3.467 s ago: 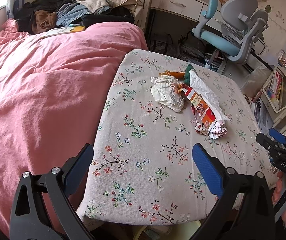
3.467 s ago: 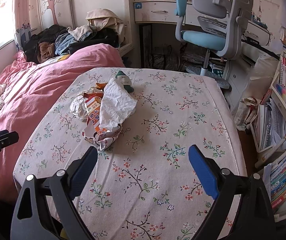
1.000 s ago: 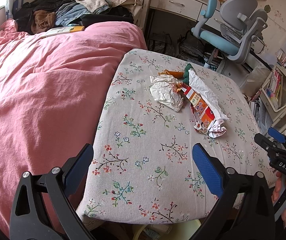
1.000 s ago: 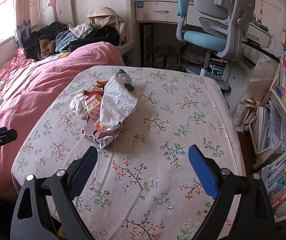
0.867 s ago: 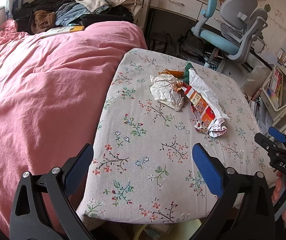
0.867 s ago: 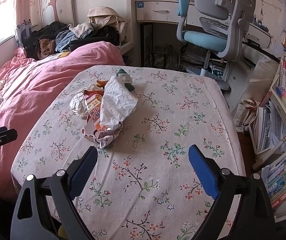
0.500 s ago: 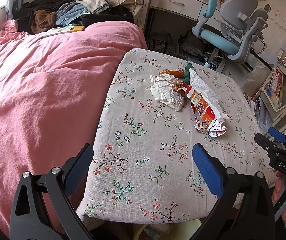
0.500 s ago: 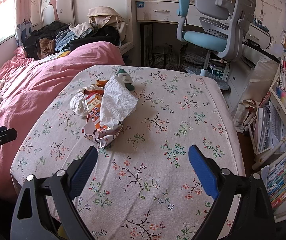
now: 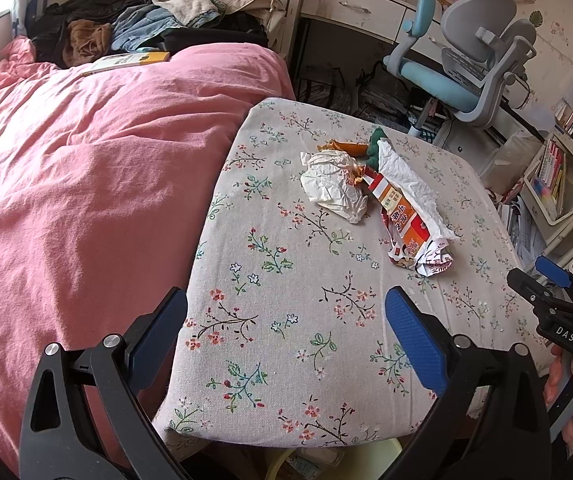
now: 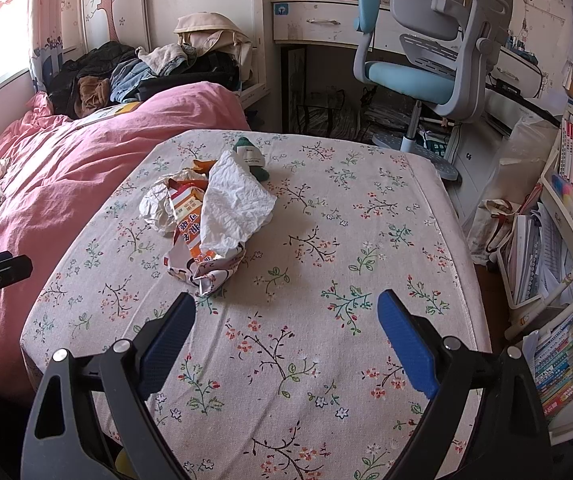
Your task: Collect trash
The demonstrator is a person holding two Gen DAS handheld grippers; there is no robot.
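Note:
A heap of trash lies on the flowered tablecloth [image 9: 286,288] [image 10: 326,264]: a crumpled white paper ball [image 9: 332,186] [image 10: 154,204], a flattened orange-and-red carton [image 9: 404,224] [image 10: 190,220], a white tissue sheet [image 10: 234,208] [image 9: 410,184], an orange wrapper [image 9: 344,146] and a small green item [image 10: 252,156] [image 9: 374,146]. My left gripper [image 9: 286,320] is open above the table's near left corner, well short of the heap. My right gripper [image 10: 286,320] is open over the near side, its left fingertip close to the carton's end. Both hold nothing.
A bed with a pink duvet [image 9: 86,160] borders the table's left side, with piled clothes [image 9: 134,32] at its head. A blue-grey desk chair [image 10: 426,60] stands beyond the table, and shelves of books [image 10: 558,240] stand on the right. A pale yellow rim [image 9: 326,460] shows under the table edge.

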